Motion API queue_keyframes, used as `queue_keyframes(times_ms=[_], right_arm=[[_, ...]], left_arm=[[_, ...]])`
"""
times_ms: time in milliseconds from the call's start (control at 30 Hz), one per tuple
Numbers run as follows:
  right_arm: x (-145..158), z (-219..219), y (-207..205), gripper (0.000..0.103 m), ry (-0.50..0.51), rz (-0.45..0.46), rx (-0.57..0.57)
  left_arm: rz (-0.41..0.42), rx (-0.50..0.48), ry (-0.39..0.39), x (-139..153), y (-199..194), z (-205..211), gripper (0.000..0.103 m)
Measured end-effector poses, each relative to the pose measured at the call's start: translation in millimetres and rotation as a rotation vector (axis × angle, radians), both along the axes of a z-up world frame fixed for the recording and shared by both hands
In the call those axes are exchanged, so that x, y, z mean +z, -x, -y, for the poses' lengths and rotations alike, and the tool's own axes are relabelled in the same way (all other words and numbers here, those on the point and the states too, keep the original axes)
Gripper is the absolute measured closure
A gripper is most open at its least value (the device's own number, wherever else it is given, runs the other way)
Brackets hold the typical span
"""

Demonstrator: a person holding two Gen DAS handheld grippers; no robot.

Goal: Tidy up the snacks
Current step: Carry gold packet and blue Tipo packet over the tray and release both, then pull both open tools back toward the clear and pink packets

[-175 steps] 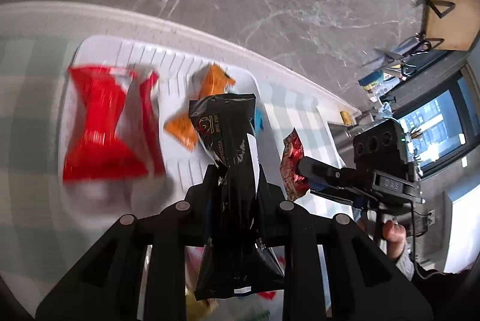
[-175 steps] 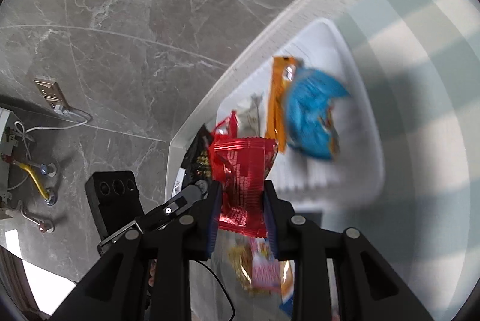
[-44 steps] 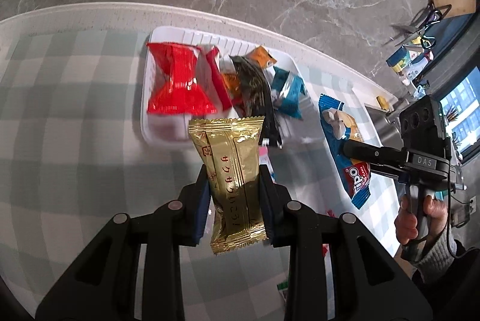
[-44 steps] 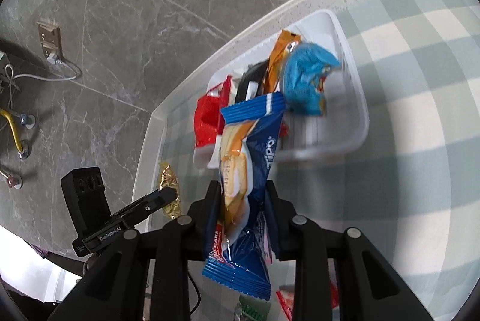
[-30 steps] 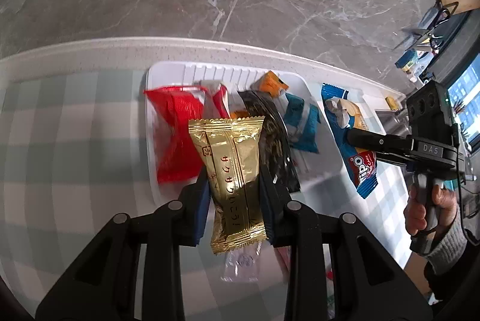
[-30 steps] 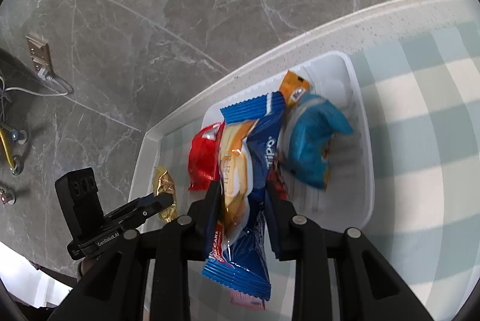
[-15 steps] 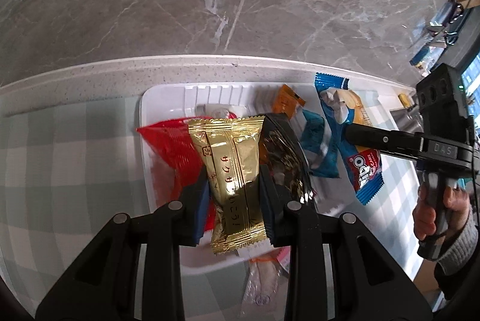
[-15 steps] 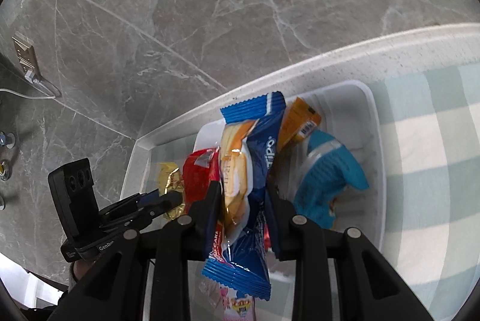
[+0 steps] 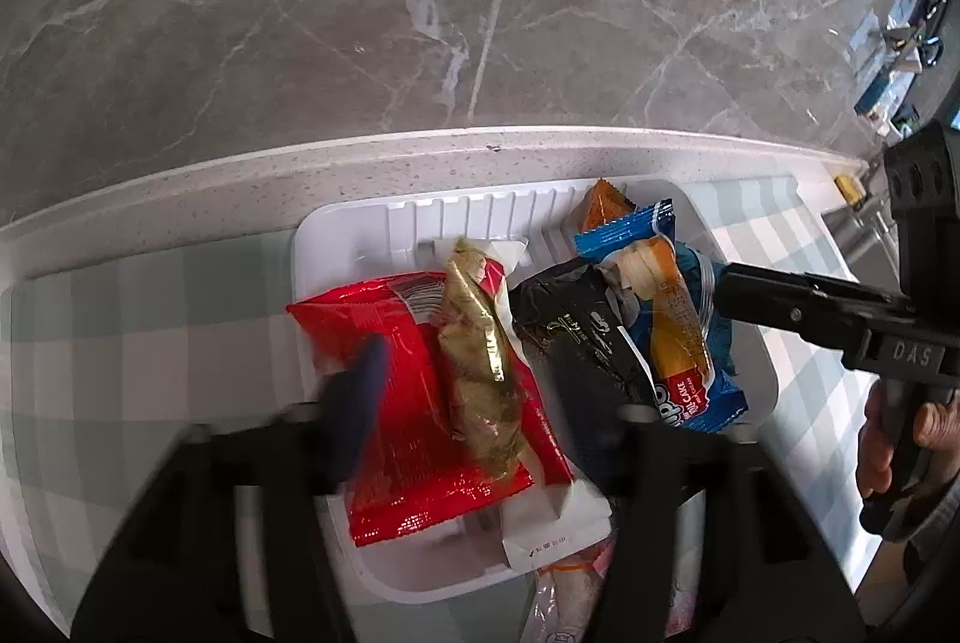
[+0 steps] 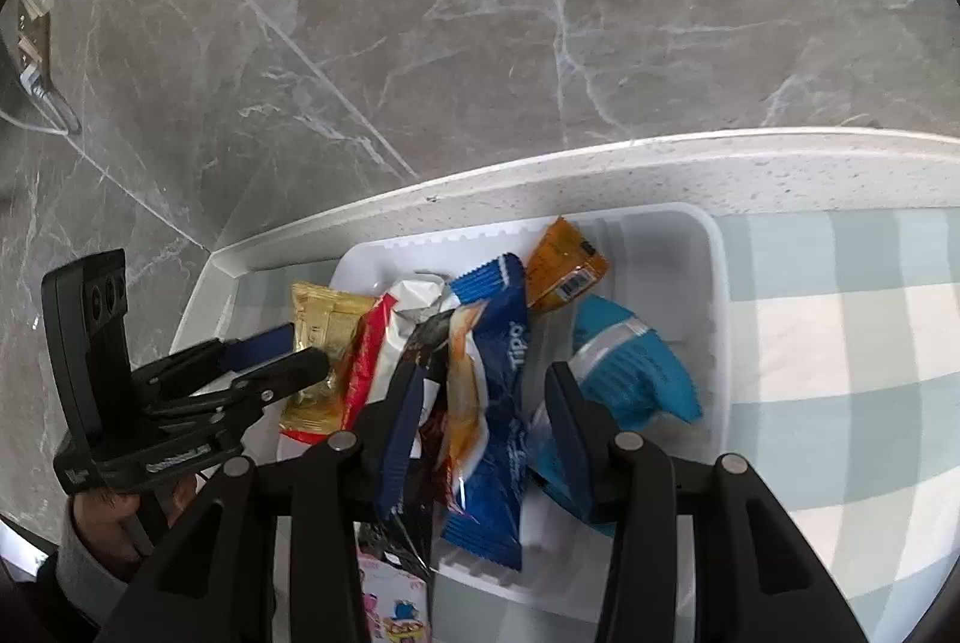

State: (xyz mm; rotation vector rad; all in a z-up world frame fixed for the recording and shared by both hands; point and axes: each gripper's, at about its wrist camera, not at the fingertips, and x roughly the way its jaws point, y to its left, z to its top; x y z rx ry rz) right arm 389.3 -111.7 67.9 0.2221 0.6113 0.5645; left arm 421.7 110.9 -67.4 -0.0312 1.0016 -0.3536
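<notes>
A white tray (image 9: 372, 223) sits on the checked cloth by the wall and holds several snack packs. My left gripper (image 9: 474, 391) is open above it; the gold pack (image 9: 480, 343) lies loose between its fingers on the red pack (image 9: 384, 343). My right gripper (image 10: 480, 403) is open over the tray (image 10: 714, 283); the blue Tipo pack (image 10: 492, 391) lies free between its fingers. A black pack (image 9: 576, 337), an orange pack (image 10: 564, 271) and a light blue pack (image 10: 630, 373) also lie in the tray. The Tipo pack shows in the left view (image 9: 666, 319).
A grey marble wall (image 10: 480, 42) and a white counter ledge (image 9: 420, 156) run behind the tray. A clear pink-printed pack (image 10: 390, 607) lies on the cloth in front of the tray. A wall socket (image 10: 30, 42) is far left.
Both grippers moved over the tray and opened. The gold pack dropped from the left gripper onto the red pack; the Tipo pack dropped from the right gripper into the tray.
</notes>
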Motion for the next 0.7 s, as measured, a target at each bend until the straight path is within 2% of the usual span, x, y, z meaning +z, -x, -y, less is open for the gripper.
queue_keyframes(times_ms=[333, 533, 700], right_arm=[[5.0, 13.2, 39.0, 0.055, -0.007, 0.053, -0.021], [-0.4, 17.0, 68.9, 0.053, 0.0, 0.068, -0.02], [-15.4, 14.9, 93.0, 0.052, 0.027, 0.06, -0.01]], left_arm=[[0.033, 0.038, 0.024, 20.9, 28.9, -13.4, 0.045], [0.029, 0.045, 0.051, 29.0, 66.1, -22.6, 0.045], [0.005, 0.034, 0.046, 22.5, 98.2, -21.8, 0.045]])
